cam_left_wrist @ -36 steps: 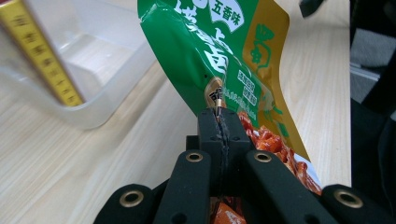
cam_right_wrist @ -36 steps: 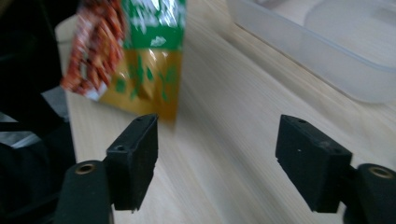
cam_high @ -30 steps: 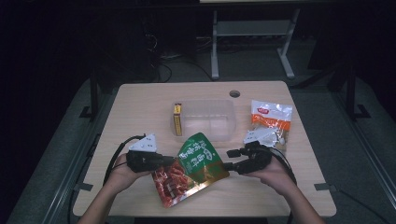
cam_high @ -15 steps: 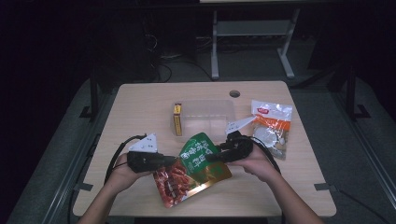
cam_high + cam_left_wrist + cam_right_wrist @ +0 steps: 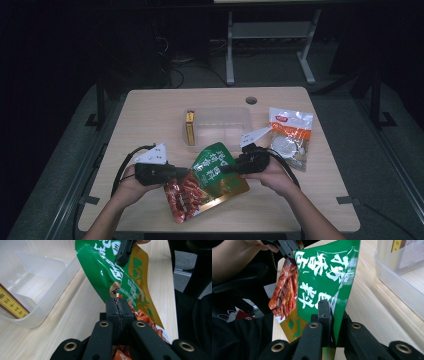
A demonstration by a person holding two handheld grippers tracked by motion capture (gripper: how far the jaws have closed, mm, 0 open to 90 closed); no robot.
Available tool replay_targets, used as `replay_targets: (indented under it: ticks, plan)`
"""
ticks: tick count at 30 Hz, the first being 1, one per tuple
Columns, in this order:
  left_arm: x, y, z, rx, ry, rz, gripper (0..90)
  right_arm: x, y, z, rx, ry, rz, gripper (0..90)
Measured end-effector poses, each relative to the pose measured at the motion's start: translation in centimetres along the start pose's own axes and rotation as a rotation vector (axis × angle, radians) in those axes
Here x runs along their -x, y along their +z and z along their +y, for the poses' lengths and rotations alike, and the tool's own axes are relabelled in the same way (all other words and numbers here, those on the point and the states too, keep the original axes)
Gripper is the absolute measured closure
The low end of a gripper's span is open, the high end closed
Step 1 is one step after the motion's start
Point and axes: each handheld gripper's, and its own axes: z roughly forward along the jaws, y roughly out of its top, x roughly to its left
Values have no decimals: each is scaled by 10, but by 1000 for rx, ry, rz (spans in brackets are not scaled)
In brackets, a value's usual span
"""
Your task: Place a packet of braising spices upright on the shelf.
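Note:
A green and red snack bag [image 5: 215, 167] is held just above the table's front middle, between both grippers. My left gripper [image 5: 188, 172] is shut on the bag's left edge; in the left gripper view its jaws [image 5: 117, 305] pinch the seam of the bag [image 5: 105, 270]. My right gripper [image 5: 224, 169] grips the bag's right edge. Its jaws have just been closing, and in the right gripper view they [image 5: 332, 312] press on the green film [image 5: 322, 277]. Each gripper view shows the other gripper at the bag's far edge.
A clear plastic container [image 5: 222, 127] stands behind the bag, with a yellow box [image 5: 190, 128] at its left side. A white and orange snack bag [image 5: 291, 132] lies at the right. A round cable hole [image 5: 251, 100] sits near the far edge.
My right gripper moved left from beside the bag onto its right edge and shut on it. The left gripper kept still, holding the bag.

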Motion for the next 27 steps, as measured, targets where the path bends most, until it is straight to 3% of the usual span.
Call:
replay_targets:
  ticks: [9,21,24,27]
  plan:
    - [-4,-1,-4,8,-4,-6,894,-2,-1,0,8,-19,40,899]
    - [-2,6,-7,-47,22,3,843,-4,-8,0,31,-24,66,900]
    - [-4,5,-7,-28,-8,13,746,-4,-11,0,40,-32,72,900]
    - [-5,3,-8,-3,-25,26,569,-4,-12,1,41,-38,68,900]
